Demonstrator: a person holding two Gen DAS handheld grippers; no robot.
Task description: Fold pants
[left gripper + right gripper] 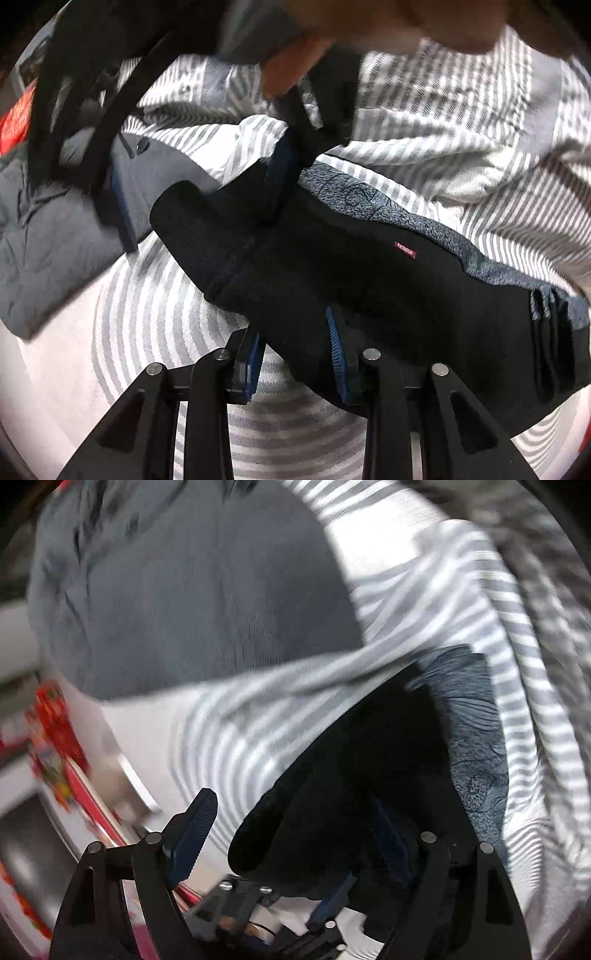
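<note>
Black pants (332, 266) with a small red label (405, 250) and a blue-grey patterned strip (406, 218) lie bunched across a striped sheet. My left gripper (295, 358) is shut on the near edge of them, black cloth filling the gap between its blue pads. In the left wrist view my right gripper (201, 192) stands wide open over the pants' far end, one finger on each side. In the right wrist view the same gripper (293, 834) is open. The pants' (332, 775) rounded end lies between its fingers, and the left pad (195, 827) is clear of the cloth.
A grey garment (55, 240) with a button lies on the striped sheet (166, 314) to the left, large in the right wrist view (184, 590). A hand (406, 22) shows at the top. Red objects (55, 738) sit beyond the bed's edge.
</note>
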